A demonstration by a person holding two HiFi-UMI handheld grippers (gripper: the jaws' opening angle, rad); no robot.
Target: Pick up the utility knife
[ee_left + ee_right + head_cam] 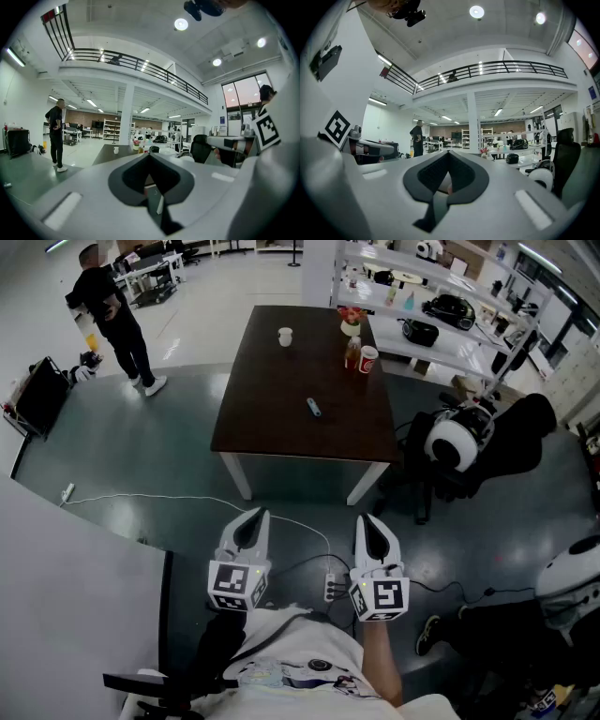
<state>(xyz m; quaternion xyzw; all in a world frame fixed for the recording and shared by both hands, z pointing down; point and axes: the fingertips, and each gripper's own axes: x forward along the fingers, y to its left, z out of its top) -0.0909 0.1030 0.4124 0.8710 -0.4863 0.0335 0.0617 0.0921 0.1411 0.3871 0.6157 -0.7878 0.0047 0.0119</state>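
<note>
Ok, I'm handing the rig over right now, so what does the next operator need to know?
Left gripper: jaws together, empty, held low in front of the person.
Right gripper: jaws together, empty, beside the left one.
Utility knife: lies near the middle of the dark table, untouched, well ahead of both grippers.
Also on the table, toward its far end: white cup, bottle, red can.
Done: nothing yet.
Left: step up to the table, open one gripper's jaws, close on the knife, lift.

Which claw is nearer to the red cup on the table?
Right. The right claw points almost straight at the red cup; the left claw sits further to the left.
</note>
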